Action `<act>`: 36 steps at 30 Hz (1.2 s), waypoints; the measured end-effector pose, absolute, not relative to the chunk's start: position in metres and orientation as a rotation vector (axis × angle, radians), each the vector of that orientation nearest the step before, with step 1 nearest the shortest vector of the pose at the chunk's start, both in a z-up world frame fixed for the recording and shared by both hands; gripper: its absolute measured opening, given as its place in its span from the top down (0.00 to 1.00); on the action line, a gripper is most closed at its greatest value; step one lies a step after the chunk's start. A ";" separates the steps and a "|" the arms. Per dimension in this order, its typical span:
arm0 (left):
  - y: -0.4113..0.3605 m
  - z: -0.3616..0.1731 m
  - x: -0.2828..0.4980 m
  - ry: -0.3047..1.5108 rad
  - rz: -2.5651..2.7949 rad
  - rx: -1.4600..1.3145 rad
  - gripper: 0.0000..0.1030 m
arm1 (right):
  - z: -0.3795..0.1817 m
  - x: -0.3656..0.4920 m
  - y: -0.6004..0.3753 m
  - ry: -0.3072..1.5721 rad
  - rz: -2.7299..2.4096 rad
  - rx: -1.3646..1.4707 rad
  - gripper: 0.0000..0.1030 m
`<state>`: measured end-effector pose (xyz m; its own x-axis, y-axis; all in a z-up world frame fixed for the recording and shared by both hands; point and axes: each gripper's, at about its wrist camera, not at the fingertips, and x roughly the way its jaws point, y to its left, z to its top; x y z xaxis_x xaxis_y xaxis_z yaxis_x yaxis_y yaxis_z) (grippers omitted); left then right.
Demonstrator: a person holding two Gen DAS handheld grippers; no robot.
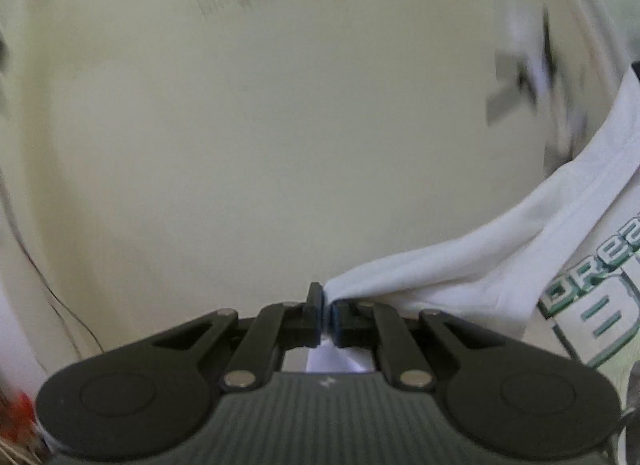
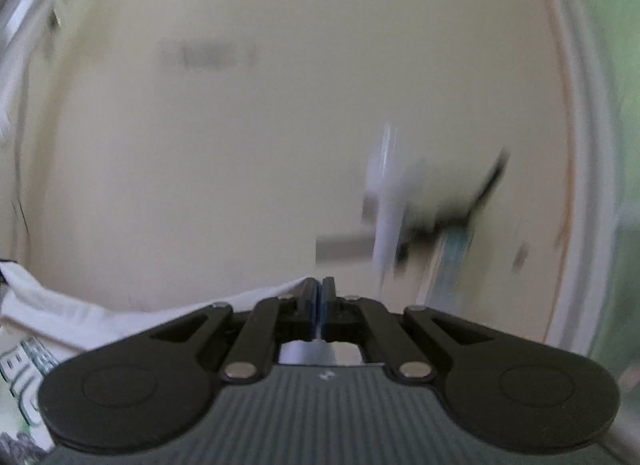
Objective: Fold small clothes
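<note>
A small white T-shirt (image 1: pixel 500 265) with green printed lettering hangs stretched between my two grippers. My left gripper (image 1: pixel 325 315) is shut on one edge of the shirt, and the cloth runs off to the right. My right gripper (image 2: pixel 320 305) is shut on the other edge, and the shirt (image 2: pixel 80 305) runs off to the left with its print at the lower left. Both views are blurred by motion.
A cream wall or panel (image 1: pixel 260 125) fills both views. A blurred white and dark fixture (image 2: pixel 420 201) shows right of centre in the right wrist view, and a similar blur (image 1: pixel 524 65) at upper right in the left wrist view. A thin dark wire (image 1: pixel 48 285) runs down the left.
</note>
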<state>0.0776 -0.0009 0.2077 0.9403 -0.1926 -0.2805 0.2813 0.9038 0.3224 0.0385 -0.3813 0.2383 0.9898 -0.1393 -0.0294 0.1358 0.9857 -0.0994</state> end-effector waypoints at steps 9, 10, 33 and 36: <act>-0.023 0.035 0.224 0.757 -0.152 0.396 0.90 | 0.048 0.178 -0.404 0.503 -0.104 0.091 0.70; -0.018 0.041 0.219 0.729 -0.163 0.392 0.90 | 0.045 0.176 -0.401 0.520 -0.055 0.097 0.70; -0.067 0.035 0.311 0.779 -0.292 0.120 0.88 | 0.009 0.282 -0.385 0.565 0.075 0.385 0.55; -0.040 0.062 0.276 0.693 -0.332 0.143 0.70 | 0.032 0.229 -0.387 0.529 0.111 0.306 0.51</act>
